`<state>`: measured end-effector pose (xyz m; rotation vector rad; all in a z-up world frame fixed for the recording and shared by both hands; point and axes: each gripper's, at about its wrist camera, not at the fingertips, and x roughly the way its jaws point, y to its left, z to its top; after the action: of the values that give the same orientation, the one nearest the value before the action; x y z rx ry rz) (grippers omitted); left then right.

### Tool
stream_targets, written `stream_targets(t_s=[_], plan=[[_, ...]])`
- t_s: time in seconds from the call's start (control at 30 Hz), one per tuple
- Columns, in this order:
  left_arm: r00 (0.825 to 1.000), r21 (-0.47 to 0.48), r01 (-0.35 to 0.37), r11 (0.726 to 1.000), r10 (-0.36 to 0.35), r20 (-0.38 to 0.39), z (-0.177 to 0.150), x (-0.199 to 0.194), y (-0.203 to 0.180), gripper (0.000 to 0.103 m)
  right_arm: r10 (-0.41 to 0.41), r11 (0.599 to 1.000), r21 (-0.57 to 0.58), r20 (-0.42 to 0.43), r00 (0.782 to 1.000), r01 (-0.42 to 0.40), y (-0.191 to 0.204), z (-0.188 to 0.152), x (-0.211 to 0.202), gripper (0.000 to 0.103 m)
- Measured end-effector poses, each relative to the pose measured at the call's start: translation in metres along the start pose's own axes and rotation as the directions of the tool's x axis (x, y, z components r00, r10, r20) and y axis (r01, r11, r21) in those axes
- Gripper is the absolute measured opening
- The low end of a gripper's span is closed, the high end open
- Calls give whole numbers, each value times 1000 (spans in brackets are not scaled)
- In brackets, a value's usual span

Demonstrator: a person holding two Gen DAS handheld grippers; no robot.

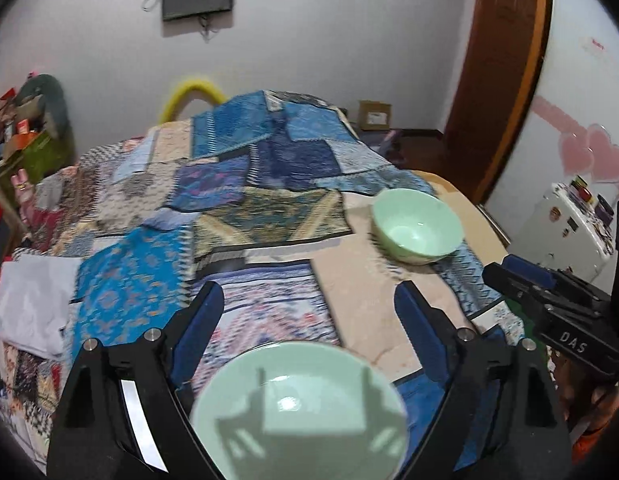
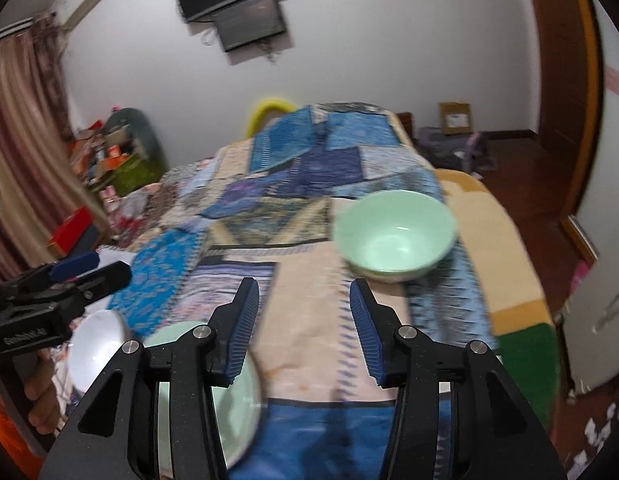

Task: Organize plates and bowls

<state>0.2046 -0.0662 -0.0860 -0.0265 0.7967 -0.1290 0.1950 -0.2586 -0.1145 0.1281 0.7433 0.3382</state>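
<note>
A pale green bowl (image 1: pixel 417 226) stands upright on the patchwork bedspread (image 1: pixel 229 208), ahead and to the right; it also shows in the right wrist view (image 2: pixel 395 234). A pale green plate (image 1: pixel 299 412) lies close below my left gripper (image 1: pixel 309 304), which is open and empty above it. The same plate (image 2: pixel 237 396) sits low left in the right wrist view, partly hidden behind the finger. A white bowl (image 2: pixel 95 344) lies beside it. My right gripper (image 2: pixel 305 300) is open and empty, short of the green bowl. The right gripper also shows in the left wrist view (image 1: pixel 509 276).
The bed fills the middle, with its right edge and an orange-green blanket (image 2: pixel 509 280) near the bowl. Cluttered boxes (image 2: pixel 109 156) stand at the left wall. A wooden door (image 1: pixel 497 80) and a small white fridge (image 1: pixel 565 232) are on the right.
</note>
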Motion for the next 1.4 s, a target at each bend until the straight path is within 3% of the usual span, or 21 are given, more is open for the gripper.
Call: stream_targets(t_s=[0.3, 0.53, 0.7, 0.87, 1.0, 1.2, 1.4], plan=[[995, 3, 47, 999, -47, -91, 22, 66, -37, 92, -98, 995, 28, -35, 995, 99, -55, 10, 22, 44], [988, -24, 39, 999, -42, -151, 27, 113, -34, 91, -119, 991, 55, -80, 990, 124, -86, 20, 67, 44], [984, -29, 33, 999, -38, -175, 30, 136, -30, 91, -114, 990, 74, -117, 987, 123, -99, 22, 95, 43], [983, -24, 39, 999, -43, -179, 30, 150, -29, 91, -92, 990, 91, -139, 986, 106, -107, 24, 112, 33], [981, -34, 47, 998, -53, -186, 30, 161, -29, 91, -94, 992, 66, -145, 985, 105, -106, 24, 120, 30], [978, -47, 40, 998, -48, -204, 31, 175, -29, 91, -39, 999, -9, -164, 986, 38, -91, 23, 120, 28], [965, -34, 15, 999, -24, -263, 25, 190, -28, 67, 44, 997, -52, -192, 980, -55, -70, 16, 120, 27]])
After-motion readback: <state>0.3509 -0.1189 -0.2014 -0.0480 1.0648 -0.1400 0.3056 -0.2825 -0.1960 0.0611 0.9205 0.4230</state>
